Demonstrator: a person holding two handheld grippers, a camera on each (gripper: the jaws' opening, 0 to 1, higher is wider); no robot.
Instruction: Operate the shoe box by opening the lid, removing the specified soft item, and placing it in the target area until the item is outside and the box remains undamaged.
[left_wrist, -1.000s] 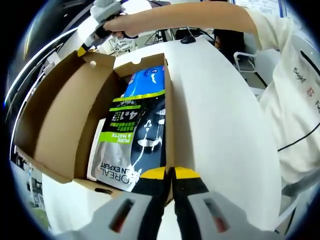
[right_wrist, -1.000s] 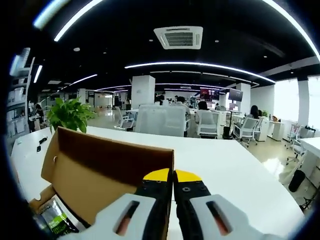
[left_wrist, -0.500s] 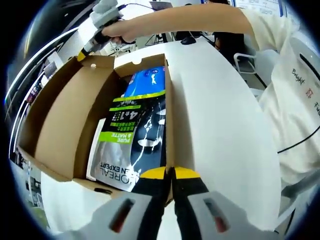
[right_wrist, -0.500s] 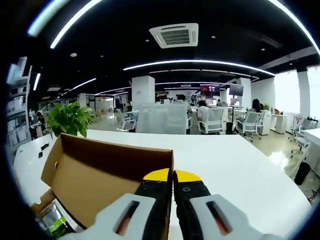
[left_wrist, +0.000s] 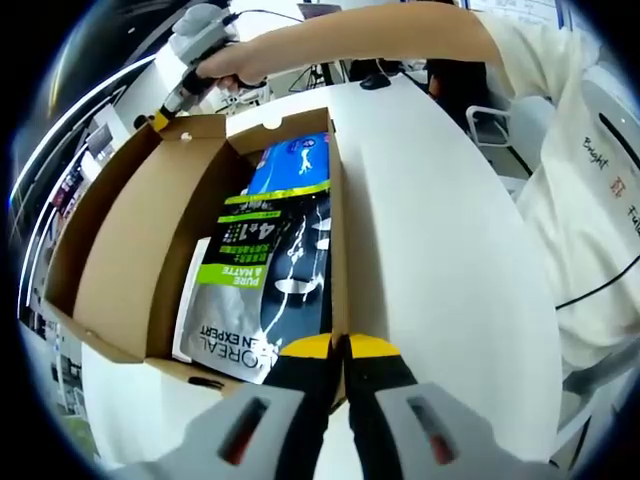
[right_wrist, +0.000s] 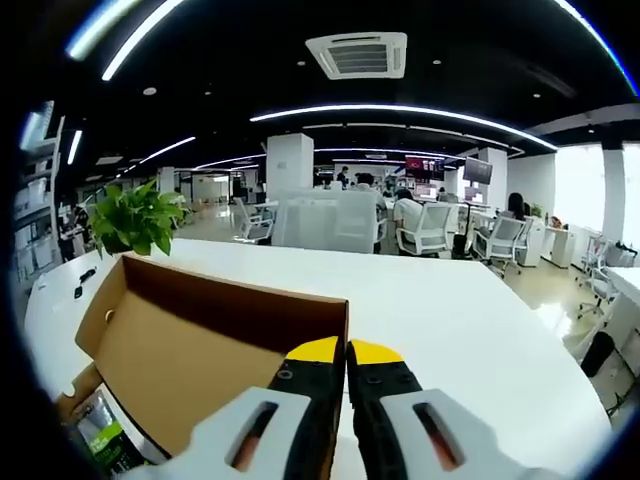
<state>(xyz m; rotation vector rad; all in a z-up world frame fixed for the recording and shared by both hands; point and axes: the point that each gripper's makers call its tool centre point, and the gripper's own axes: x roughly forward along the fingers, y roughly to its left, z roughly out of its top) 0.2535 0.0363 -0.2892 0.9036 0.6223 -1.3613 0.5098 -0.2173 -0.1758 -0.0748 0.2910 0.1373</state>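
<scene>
Shoe box (left_wrist: 335, 240): left gripper (left_wrist: 346, 346) clamped on near wall; right gripper (right_wrist: 346, 350) pinching lid (right_wrist: 215, 335) edge. Risk: hard pull tears cardboard. Pouch (left_wrist: 265, 285) still inside.

The left gripper (left_wrist: 341, 347) has two black fingers (left_wrist: 304, 372) with yellow tips, and each sits in a light grey moulded shell with a dark slot that shows a small red mark inside. The right gripper (right_wrist: 346, 352) is built the same way: black fingers (right_wrist: 312, 385), yellow tips, light grey shells with dark slots. In the left gripper view the right gripper (left_wrist: 162, 118) appears with a grey body and a yellow tip. The person wears a white short-sleeved garment (left_wrist: 585, 190) with small dark and red lettering, and a thin black cable (left_wrist: 598, 288) crosses it.
</scene>
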